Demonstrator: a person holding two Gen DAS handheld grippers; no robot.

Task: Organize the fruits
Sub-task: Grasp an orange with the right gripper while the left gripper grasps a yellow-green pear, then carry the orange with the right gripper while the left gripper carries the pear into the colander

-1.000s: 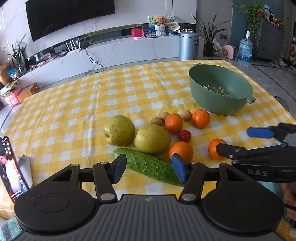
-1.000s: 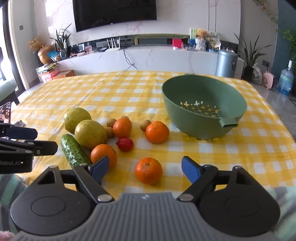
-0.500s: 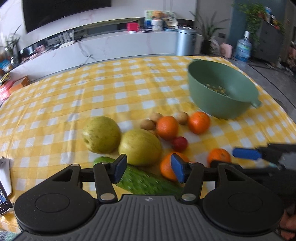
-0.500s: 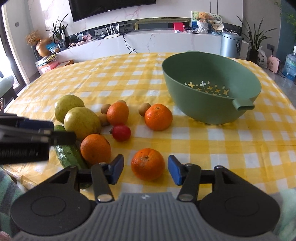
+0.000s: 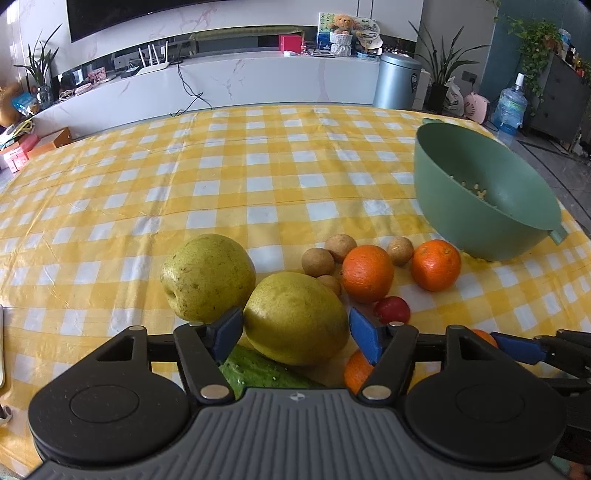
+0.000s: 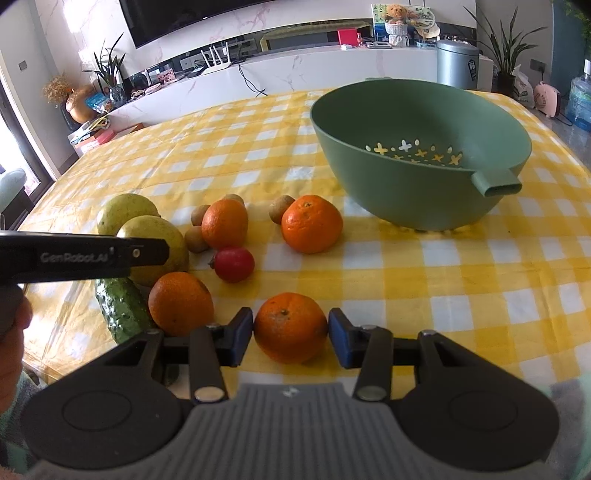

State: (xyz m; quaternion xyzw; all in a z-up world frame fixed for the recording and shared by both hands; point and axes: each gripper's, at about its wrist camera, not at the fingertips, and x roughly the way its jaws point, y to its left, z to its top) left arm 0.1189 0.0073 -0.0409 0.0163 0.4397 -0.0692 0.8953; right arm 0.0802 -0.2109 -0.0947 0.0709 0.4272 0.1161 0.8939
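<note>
Right gripper [image 6: 291, 336] fingers closing around the near orange [image 6: 290, 326], left gripper [image 5: 295, 334] fingers opening, straddling the front pear [image 5: 295, 317]; either round fruit could squirt loose and roll off the worktop [image 5: 258, 177].

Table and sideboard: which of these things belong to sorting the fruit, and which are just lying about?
For the job:
- oranges, one between the closing right gripper's pads
- pears, one between the opening left gripper's pads
- red fruit
- small brown fruits
- cucumber
- green colander

Lying about:
- bin
- water bottle
- teddy bear
- router
</note>
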